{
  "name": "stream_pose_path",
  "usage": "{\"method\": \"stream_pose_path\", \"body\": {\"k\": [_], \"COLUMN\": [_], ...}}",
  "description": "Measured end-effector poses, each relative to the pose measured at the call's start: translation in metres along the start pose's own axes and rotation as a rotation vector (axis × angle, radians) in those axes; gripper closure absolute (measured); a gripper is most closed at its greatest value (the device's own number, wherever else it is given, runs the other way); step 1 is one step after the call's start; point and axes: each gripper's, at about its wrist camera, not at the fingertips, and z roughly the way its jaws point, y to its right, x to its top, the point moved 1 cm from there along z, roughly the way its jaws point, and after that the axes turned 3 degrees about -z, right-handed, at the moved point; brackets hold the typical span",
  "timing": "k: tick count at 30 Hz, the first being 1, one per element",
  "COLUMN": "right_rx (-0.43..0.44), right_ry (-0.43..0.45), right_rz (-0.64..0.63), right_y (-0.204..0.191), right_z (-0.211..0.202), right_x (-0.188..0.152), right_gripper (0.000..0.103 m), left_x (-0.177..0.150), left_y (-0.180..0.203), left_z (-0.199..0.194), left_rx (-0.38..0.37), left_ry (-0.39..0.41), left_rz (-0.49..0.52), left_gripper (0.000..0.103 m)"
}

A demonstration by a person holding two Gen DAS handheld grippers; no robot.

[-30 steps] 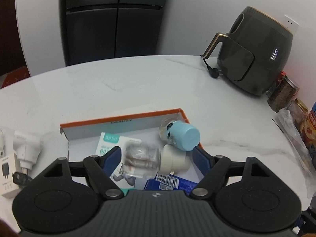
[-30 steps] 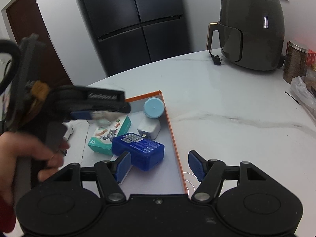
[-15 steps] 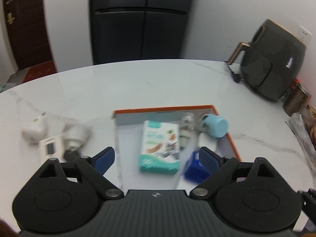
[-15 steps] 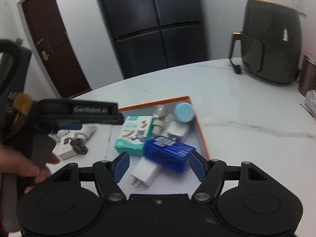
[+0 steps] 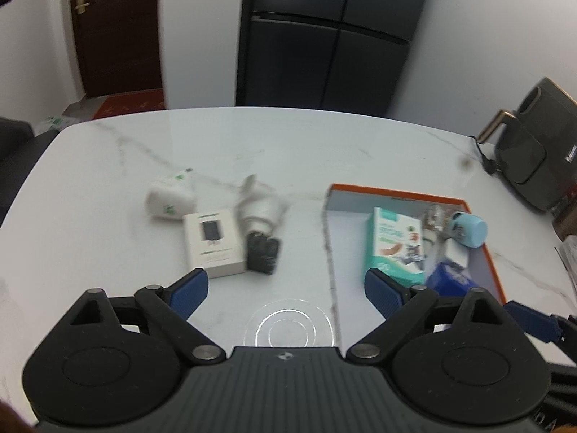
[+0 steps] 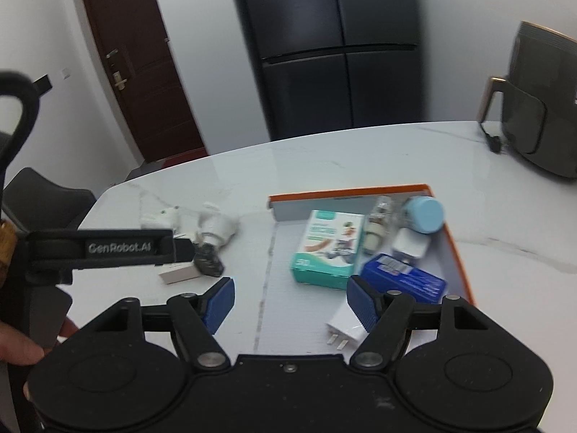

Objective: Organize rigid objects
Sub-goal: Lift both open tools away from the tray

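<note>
Between placements at the marble table [image 5: 252,137]: my left gripper [image 5: 285,288] hangs with its fingers spread wide and nothing between them. My right gripper [image 6: 290,301] has jaws that are opening, also bare of any load.

The orange-rimmed tray [image 5: 396,192] is the landmark. Inside it, by the right-wrist view, lie a green-and-white carton [image 6: 328,243], a small clear bottle [image 6: 377,227] just beside the carton, a pale blue cup [image 6: 425,214] tipped on its side in the tray's far corner, a white plug adapter [image 6: 409,249] near the cup, a blue box [image 6: 404,278] at the tray's near side, and a white charger [image 6: 344,326] nearest my right fingers.

Outside the tray, to its left on the bare table, four pieces wait: a white boxed charger [image 5: 212,243], a black adapter [image 5: 263,254] touching that box on the tray side, a white plug with cord [image 5: 261,205] just behind the adapter, and a white-and-green block [image 5: 169,202] farthest from the tray.

As I judge it, the step in hand is the reach for the next loose piece, with the sorting a little past halfway. The next move calls for my left fingers to come down over the white boxed charger or the black adapter, straddling one without nudging its neighbour, since they sit pressed together; motion blur leaves their exact edges uncertain.
</note>
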Motion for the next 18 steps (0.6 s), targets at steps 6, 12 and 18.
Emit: {"method": "stream_pose_path", "body": {"k": [6, 12, 18], "right_rx": [0.023, 0.035, 0.036], "right_ry": [-0.014, -0.029, -0.041], "right_rz": [-0.023, -0.030, -0.026], "right_y": [-0.024, -0.040, -0.051], "right_z": [0.011, 0.023, 0.034], "right_x": [0.001, 0.000, -0.001], "right_gripper": [0.021, 0.021, 0.021], "left_x": [-0.006, -0.005, 0.001], "left_y": [-0.033, -0.060, -0.078], "left_z": [-0.003, 0.003, 0.014], "left_rx": [0.033, 0.059, 0.075], "left_ry": [-0.008, -0.022, -0.028], "left_rz": [-0.040, -0.074, -0.084], "left_gripper": [0.007, 0.007, 0.005]}}
